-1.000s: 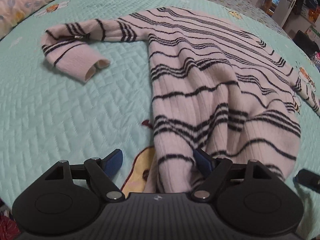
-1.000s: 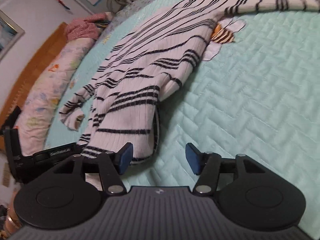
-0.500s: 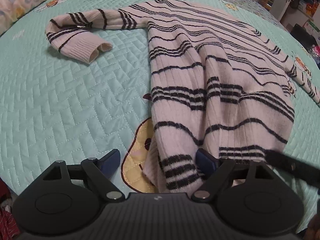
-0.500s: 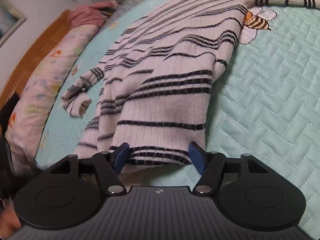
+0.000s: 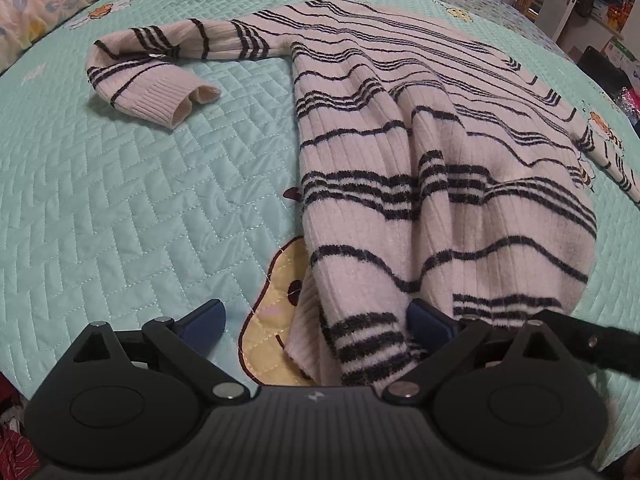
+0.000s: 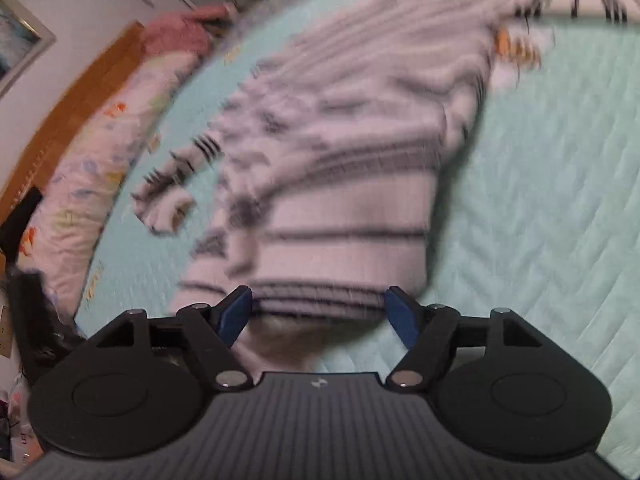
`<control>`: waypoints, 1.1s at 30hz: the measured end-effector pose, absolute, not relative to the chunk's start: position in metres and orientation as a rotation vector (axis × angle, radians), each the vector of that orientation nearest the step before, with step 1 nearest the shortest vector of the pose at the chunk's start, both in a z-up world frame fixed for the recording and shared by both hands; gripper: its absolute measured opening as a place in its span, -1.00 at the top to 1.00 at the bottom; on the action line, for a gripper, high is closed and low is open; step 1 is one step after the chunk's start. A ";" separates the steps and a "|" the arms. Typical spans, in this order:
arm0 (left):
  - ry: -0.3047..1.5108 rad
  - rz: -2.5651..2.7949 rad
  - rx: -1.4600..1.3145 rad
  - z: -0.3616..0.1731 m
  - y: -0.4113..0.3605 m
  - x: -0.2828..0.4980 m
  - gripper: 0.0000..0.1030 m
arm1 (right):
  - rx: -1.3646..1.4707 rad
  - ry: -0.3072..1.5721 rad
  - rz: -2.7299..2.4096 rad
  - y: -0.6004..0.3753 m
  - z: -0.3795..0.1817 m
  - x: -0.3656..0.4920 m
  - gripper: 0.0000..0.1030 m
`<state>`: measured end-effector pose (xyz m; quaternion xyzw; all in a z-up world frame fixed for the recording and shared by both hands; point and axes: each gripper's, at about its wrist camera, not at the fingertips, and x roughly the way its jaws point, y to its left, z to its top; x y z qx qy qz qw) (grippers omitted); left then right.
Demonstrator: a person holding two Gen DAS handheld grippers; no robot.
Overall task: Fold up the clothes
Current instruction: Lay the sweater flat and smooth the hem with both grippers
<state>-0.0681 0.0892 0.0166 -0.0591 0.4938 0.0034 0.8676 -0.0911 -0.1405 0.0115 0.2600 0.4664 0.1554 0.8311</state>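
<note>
Both jaws are opening around the sweater (image 5: 420,184) hem: left hand-held gripper (image 5: 316,320) and right hand-held gripper (image 6: 318,312) should clamp it evenly on the bed (image 5: 140,200).

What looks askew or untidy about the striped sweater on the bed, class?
The sweater lies rumpled on the quilt, with a ridge down its middle. One sleeve is doubled back on itself, cuff pointing inward.

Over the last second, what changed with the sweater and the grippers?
Both grippers' jaws are opening at the sweater hem: left gripper wider around the hem corner, right gripper slid from beside the hem to straddle it. The folded sleeve stayed put on the quilt.
</note>
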 end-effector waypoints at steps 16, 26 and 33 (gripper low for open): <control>1.033 -0.061 -0.212 0.017 0.107 -0.066 -1.00 | 0.850 0.979 0.192 -0.186 0.016 -0.097 -0.47; 1.020 -0.195 -0.549 0.025 0.161 -0.090 -0.90 | 0.907 0.924 0.313 -0.195 -0.009 -0.099 -0.48; 1.031 -0.193 -0.308 0.025 0.116 -0.101 -0.89 | 0.913 0.929 0.340 -0.193 -0.009 -0.084 -0.49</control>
